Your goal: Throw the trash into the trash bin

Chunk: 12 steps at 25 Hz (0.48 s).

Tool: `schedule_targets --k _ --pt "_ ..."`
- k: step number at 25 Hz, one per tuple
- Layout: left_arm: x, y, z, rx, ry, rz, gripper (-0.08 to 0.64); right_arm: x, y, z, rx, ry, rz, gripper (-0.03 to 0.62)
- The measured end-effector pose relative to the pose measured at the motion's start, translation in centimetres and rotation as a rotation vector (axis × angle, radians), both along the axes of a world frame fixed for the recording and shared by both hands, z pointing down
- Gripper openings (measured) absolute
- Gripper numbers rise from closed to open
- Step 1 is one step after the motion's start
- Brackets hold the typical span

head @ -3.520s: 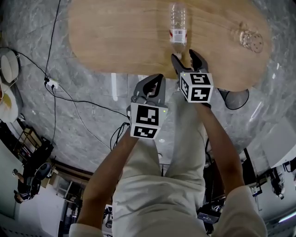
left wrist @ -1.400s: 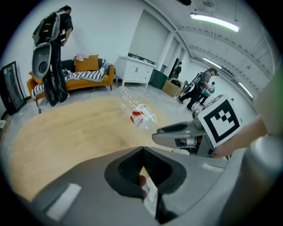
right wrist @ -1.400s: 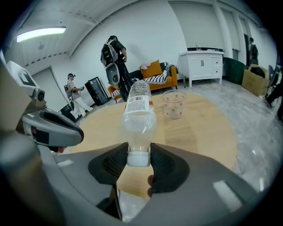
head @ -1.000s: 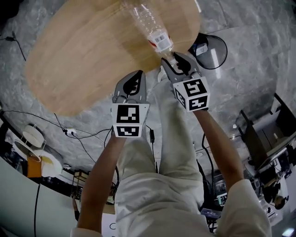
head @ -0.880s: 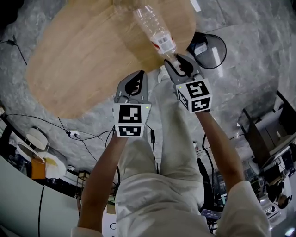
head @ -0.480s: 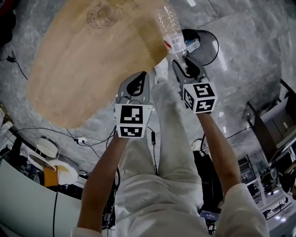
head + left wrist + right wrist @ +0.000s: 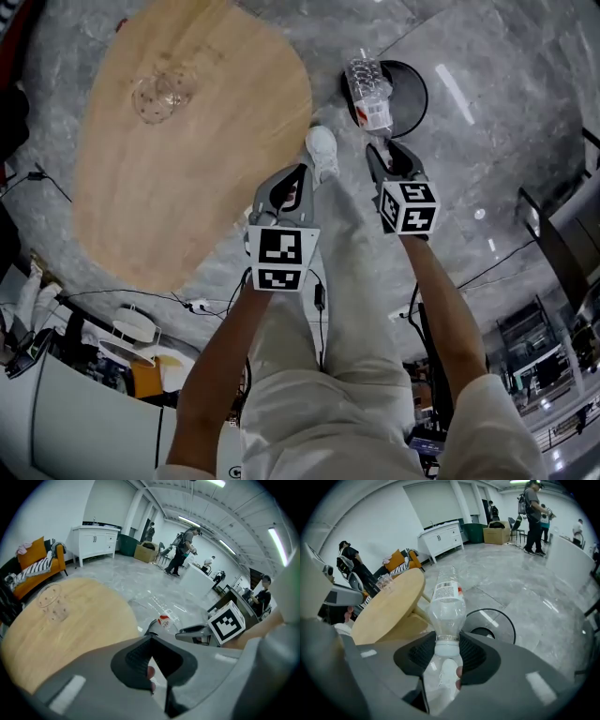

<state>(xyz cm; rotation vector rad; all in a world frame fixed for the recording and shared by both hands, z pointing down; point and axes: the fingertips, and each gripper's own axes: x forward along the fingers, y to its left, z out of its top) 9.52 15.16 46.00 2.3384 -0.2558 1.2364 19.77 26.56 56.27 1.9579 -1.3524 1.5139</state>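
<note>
My right gripper [image 7: 386, 159] [image 7: 446, 651] is shut on the neck of an empty clear plastic bottle [image 7: 368, 92] [image 7: 446, 609] with a red and white label. The bottle sticks out ahead of the jaws, above the rim of a black round trash bin [image 7: 412, 92] [image 7: 506, 620] that stands on the floor beside the table. My left gripper [image 7: 286, 192] [image 7: 152, 656] is shut with nothing in it, held over the floor by the table's edge.
A round wooden table [image 7: 178, 178] [image 7: 56, 634] carries a clear glass [image 7: 161, 94] [image 7: 51, 604]. A person's white shoe [image 7: 322, 152] is on the grey marble floor between the grippers. Cables and clutter lie at the lower left. People stand far back in the room.
The view has swung right: the table slid left and the bin came nearer the centre. My right gripper carried the bottle off the table's edge to over the bin's rim.
</note>
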Motion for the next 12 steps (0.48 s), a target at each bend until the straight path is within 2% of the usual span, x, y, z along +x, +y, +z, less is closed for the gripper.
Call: schedule_targets --k 4,8,12 --pt "1.7 1.5 0.9 -0.016 -0.016 0.077 0.002 0.6 3.0 2.8 -0.065 -0.034 0.081 0.184" --pt "3.9 2.7 1.5 -0.025 -0.025 0.111 0.002 1.3 6.3 5.8 -0.137 -0.069 0.156 0.184" --pt "6.0 3.4 2.3 -0.031 -0.032 0.152 0.0 1.7 7.9 8.0 -0.173 -0.102 0.202 0.184"
